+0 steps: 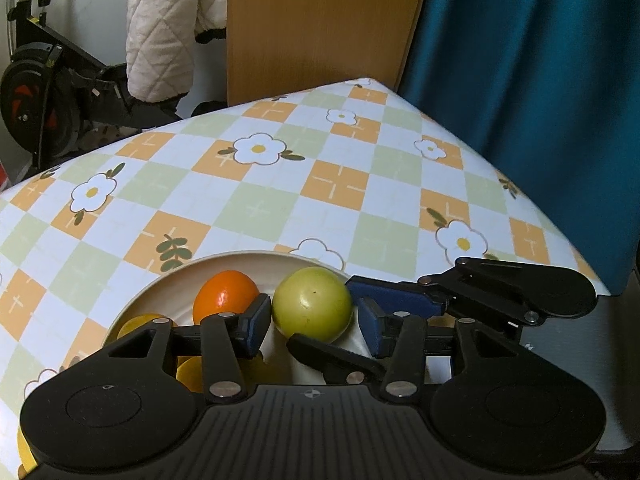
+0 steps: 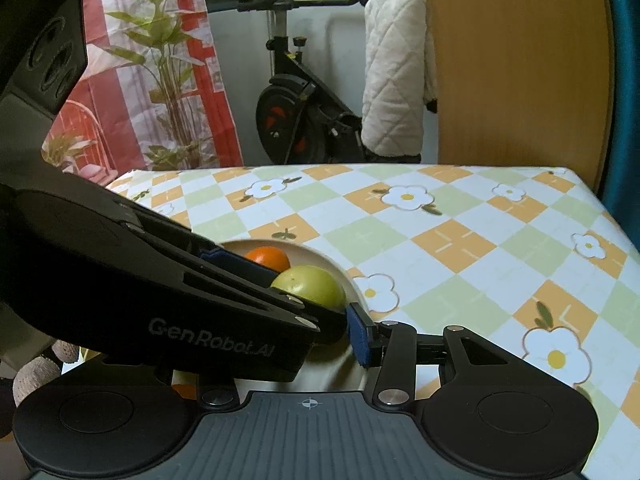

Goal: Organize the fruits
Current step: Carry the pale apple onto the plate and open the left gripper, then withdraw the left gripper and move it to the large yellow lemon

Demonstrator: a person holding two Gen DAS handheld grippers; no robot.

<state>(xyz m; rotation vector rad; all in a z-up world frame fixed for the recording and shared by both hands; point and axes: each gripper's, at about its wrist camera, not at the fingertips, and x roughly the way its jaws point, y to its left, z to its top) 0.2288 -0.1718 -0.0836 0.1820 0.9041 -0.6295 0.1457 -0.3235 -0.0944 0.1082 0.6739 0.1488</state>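
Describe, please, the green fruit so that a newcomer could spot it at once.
On the checked floral tablecloth sits a cream plate of fruit. The green fruit lies at its right side, between the open left gripper's blue pads: round, pale yellow-green, larger than the orange fruit beside it.

Left gripper [image 1: 312, 320]: matte black plastic body; ribbed central plate with small crosshair mark; two round housings with recessed discs at sides; linkage bars pinned by silver round-head screws; fingers [image 1: 258, 322] tipped with dark blue pads. Right gripper [image 2: 320, 344]: same black build, same silver screws, blue pad; grey "GenRobot.AI" lettering on side of left gripper's body in right wrist view.
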